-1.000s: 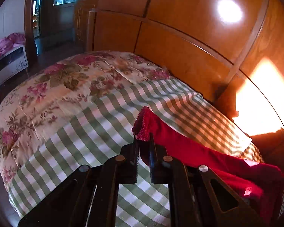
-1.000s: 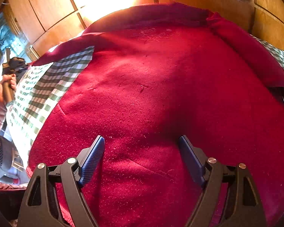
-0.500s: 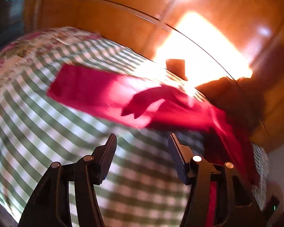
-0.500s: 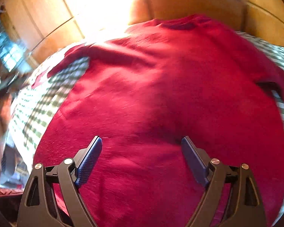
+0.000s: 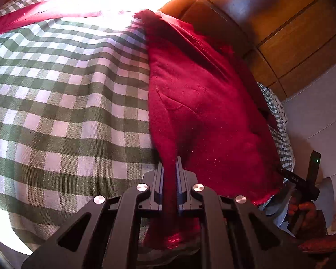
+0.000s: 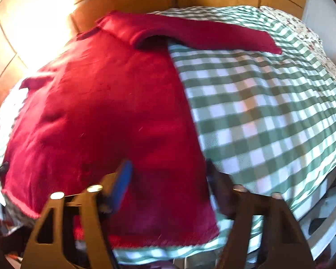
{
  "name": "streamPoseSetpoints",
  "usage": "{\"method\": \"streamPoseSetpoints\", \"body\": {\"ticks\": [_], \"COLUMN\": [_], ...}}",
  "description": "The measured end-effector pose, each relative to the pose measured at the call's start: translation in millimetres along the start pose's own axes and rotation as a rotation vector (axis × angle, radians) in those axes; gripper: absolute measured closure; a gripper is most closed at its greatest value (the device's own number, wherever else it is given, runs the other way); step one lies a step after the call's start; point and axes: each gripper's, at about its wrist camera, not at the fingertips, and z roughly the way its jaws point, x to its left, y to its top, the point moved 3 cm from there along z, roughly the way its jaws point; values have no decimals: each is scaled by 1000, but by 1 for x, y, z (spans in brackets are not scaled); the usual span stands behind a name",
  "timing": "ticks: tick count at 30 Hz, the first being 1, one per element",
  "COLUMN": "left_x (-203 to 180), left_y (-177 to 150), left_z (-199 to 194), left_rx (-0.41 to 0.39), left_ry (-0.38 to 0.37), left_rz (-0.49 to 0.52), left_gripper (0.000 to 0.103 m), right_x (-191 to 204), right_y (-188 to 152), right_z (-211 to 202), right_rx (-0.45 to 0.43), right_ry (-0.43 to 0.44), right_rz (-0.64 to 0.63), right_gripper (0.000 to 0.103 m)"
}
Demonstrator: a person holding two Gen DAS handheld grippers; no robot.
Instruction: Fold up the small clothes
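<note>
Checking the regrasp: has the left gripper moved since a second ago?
Yes. The left gripper swung away from the floral quilt to the red sweater's near hem on the checked sheet, its jaws just closing on the fabric.

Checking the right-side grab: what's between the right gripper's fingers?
In the right wrist view, the red top's lower right corner lies between the open right gripper's fingers. They have just been closing; no pinch shows yet.

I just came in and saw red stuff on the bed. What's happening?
A person is folding a red top on the checked blanket. The left tongs are shut on its bottom edge. The right tongs have just been closing over the other bottom corner but aren't pinching it yet. One sleeve lies spread out.
</note>
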Motion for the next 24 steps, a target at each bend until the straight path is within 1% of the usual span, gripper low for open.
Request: {"method": "streamPoseSetpoints", "body": {"ticks": [1, 2, 3, 5, 7, 10, 11, 12, 13, 14, 15, 16, 18, 19, 20, 22, 24], "left_x": [-3, -6, -7, -7, -2, 3, 3, 1, 0, -2, -7, -11, -21, -25, -30, -42, -56], "left_y": [-2, -6, -9, -17, -28, -36, -35, -33, -29, -24, -17, -11, 3, 11, 19, 33, 44], "left_z": [-2, -7, -14, -27, -36, -33, -32, -34, -36, -40, -44, -48, -51, -50, -47, -34, -16], "left_rx": [-10, -19, -24, -33, -21, 5, 12, 8, 1, -14, -41, -61, -99, -118, -129, -137, -131], "left_ry": [4, 10, 10, 9, 25, 59, 59, 68, 79, 84, 91, 97, 102, 107, 115, 138, 136], "left_rz": [15, 33, 42, 52, 51, 31, 39, 46, 46, 52, 67, 87, 115, 127, 144, 175, 190], "left_gripper": [97, 98, 98, 98, 98, 97, 95, 91, 74, 60, 60, 60, 60, 60, 60, 60, 60], "right_x": [4, 10, 15, 19, 16, 6, 3, -1, -7, -13, -20, -26, -47, -60, -70, -96, -122], "right_y": [-2, -3, -3, -4, -7, -16, -18, -20, -20, -19, -16, -11, 3, 13, 21, 44, 67], "right_z": [-2, -4, -6, -16, -23, -25, -24, -23, -24, -25, -28, -31, -38, -39, -38, -30, -16], "right_rx": [-3, -3, -3, -9, -8, 31, 43, 50, 54, 50, 36, 14, -60, -91, -109, -145, -176], "right_ry": [19, 44, 45, 61, 79, 89, 81, 79, 79, 92, 111, 116, 104, 109, 113, 95, 79], "right_rz": [-12, -28, -48, -90, -110, -149, -148, -137, -119, -85, -45, -8, 102, 161, 205, 296, 396], "right_gripper": [68, 82, 90, 92, 92, 93, 93, 93, 93, 93, 90, 85, 50, 48, 48, 48, 48]}}
